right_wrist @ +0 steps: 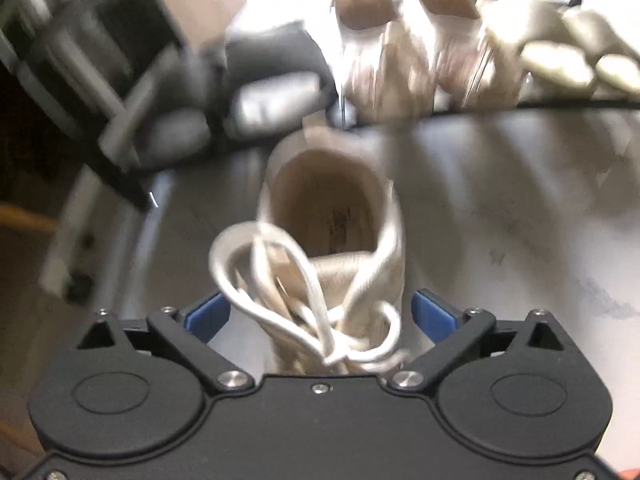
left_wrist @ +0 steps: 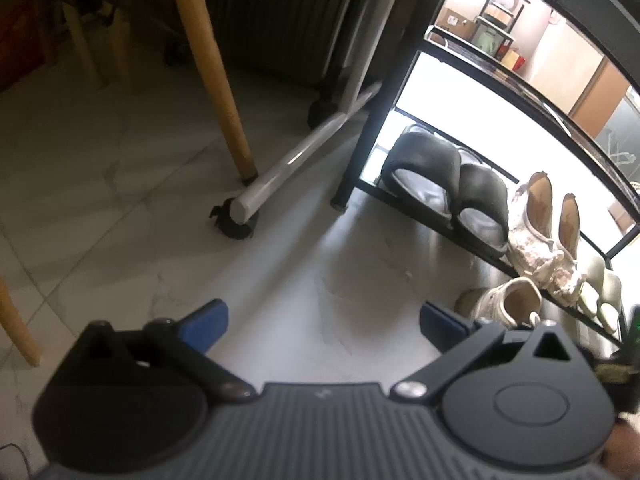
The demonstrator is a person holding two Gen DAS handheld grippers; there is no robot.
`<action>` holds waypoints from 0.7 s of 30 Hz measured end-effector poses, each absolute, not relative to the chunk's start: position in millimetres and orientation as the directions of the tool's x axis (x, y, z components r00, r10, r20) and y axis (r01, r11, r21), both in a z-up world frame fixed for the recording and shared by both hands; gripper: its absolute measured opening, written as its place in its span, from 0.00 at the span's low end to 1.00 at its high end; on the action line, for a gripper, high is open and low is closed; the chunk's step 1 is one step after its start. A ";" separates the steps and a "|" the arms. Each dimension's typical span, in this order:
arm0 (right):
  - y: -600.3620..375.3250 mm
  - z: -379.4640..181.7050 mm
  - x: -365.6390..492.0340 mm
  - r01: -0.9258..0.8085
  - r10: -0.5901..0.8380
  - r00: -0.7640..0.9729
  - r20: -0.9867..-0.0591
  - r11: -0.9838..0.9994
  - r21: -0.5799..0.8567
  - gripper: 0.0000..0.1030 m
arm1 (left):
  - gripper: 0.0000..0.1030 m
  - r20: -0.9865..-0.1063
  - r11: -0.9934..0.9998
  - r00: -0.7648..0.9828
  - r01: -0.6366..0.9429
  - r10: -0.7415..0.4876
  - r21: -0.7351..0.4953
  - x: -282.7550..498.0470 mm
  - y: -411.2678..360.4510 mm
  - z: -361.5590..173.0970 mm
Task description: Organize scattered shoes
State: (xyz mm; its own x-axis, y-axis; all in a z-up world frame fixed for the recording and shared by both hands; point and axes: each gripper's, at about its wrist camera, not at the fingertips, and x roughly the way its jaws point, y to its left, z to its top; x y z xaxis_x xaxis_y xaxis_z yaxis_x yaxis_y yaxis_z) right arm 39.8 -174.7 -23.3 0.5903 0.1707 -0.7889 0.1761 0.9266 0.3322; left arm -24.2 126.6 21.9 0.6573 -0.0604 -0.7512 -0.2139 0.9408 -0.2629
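A beige lace-up sneaker (right_wrist: 332, 216) stands on the pale floor in front of the black shoe rack (left_wrist: 376, 120), heel toward the rack. My right gripper (right_wrist: 320, 316) is open around its laced front, and its blue pads (right_wrist: 208, 316) stand clear of the sides. The sneaker (left_wrist: 508, 300) also shows at the right of the left wrist view. On the lowest shelf sit black slippers (left_wrist: 448, 196), lace-covered heeled shoes (left_wrist: 536, 236) and pale slippers (left_wrist: 600, 292). My left gripper (left_wrist: 322, 324) hangs open over bare floor with nothing between its fingers.
A wooden chair leg (left_wrist: 224, 92) and a white bar on a black caster (left_wrist: 236, 224) stand left of the rack. Another wooden leg (left_wrist: 16, 328) is at the left edge. A dark radiator-like unit (left_wrist: 280, 20) sits behind.
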 end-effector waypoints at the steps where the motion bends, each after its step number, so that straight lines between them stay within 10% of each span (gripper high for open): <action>1: -186.4 -2.1 28.4 0.181 0.188 0.640 -0.745 0.905 0.384 0.96 | 0.99 -0.747 0.943 0.662 -0.207 -0.062 -0.262 -24.5 125.6 22.7; 11: -370.6 123.4 -145.1 0.242 -0.034 0.959 -0.281 0.616 0.750 1.00 | 0.99 -0.683 0.973 0.730 -0.134 -0.033 -0.190 -33.8 93.8 40.9; 21: -528.0 133.2 -297.6 0.452 -0.367 0.878 -0.306 0.430 0.781 1.00 | 0.99 -0.628 0.944 0.705 0.227 -0.328 -0.238 -16.5 -132.2 100.8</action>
